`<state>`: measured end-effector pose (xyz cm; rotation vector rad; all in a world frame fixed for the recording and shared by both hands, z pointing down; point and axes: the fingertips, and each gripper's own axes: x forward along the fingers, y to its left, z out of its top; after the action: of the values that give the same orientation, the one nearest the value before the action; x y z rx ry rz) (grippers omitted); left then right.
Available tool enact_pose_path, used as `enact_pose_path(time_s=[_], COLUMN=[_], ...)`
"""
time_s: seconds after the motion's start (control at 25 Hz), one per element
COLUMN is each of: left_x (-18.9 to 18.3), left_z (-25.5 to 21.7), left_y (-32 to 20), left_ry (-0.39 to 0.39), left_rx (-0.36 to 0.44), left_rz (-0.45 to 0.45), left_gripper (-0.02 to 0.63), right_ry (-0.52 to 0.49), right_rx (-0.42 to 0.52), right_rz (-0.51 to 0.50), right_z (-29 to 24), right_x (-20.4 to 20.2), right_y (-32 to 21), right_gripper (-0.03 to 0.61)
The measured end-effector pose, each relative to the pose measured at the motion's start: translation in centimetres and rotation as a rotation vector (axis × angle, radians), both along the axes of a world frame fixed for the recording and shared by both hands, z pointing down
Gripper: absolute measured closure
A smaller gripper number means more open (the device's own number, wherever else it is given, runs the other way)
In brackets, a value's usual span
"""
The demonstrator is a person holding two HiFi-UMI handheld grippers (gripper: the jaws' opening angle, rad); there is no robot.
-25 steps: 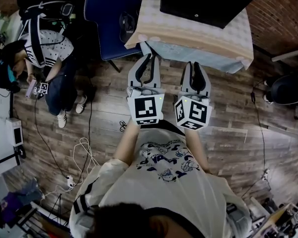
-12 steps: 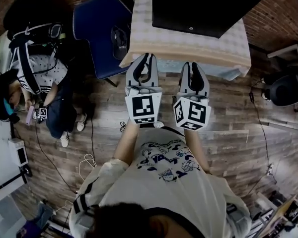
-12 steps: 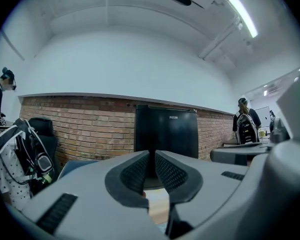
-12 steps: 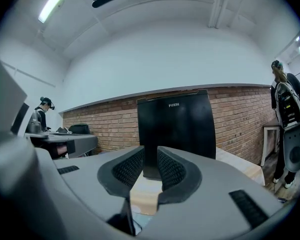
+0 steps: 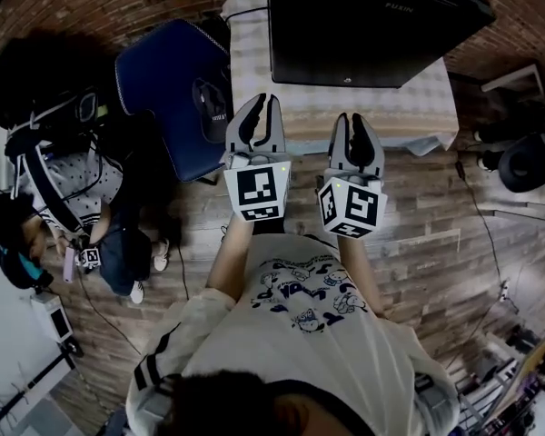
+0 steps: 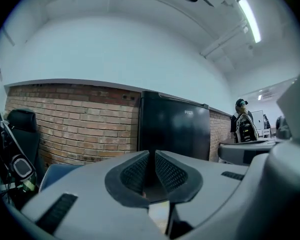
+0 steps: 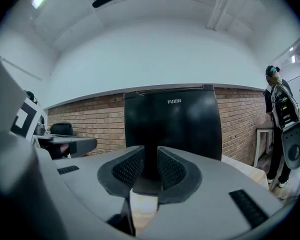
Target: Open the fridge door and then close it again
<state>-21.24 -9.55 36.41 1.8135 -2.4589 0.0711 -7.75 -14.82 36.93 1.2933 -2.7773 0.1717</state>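
two handheld grippers point at a black mini fridge (image 5: pixel 372 25) that stands on a table (image 5: pixel 254 71) draped in a pale checked cloth. the fridge takes up the far part of the tabletop, its front set back from the table's near edge, its door shut and facing the person, with the word "fuxin" near the door's top edge. the left gripper (image 5: pixel 262 103) and the right gripper (image 5: pixel 357 121) are held side by side, close together. seen from above, their tips lie at the table's near edge, clear of the fridge. the left gripper's fingers are drawn together with nothing between them. the right gripper's fingers stand the same way, with only a narrow slit between the ribbed pads, and they grip nothing. a blue chair (image 5: pixel 163 89) sits just off the table's left edge, and a seated person (image 5: pixel 73 189) is further left on the wood plank floor (image 5: pixel 454 243). a brick wall (image 6: pixel 75 124) runs behind the table. another person (image 7: pixel 282 129) stands off to the right of the fridge.
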Motion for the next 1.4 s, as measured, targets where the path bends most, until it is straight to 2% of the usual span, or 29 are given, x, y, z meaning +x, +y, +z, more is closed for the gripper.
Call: enact_pose_path(time_s=[0.4,0.56,0.76,1.4], left_x=[-4.8,-6.2,-6.8,-7.6], left_z=[1.4,2.4,3.6,5.3], left_y=[-6.4,-8.5,-10.7,-14.5], left_ry=[0.058,0.073,0.071,0.100], left_rx=[-0.022,-0.041,-0.067,-0.087], left_rz=[0.106,0.147,0.212,0.355], left_gripper=[0.563,0.528,0.474,0.434], right_ry=[0.033,0.043,0.056,0.095], right_rx=[-0.022,-0.031,-0.041,-0.077], right_rz=[0.075,0.104,0.132,0.163], right_z=[0.8,1.4,2.1,3.9], right_x=[-4.1,-5.0,-5.7,-7.1], right_y=[-4.8,-6.3,-7.8,-10.4], right_gripper=[0.488,0.488,0.488,0.488])
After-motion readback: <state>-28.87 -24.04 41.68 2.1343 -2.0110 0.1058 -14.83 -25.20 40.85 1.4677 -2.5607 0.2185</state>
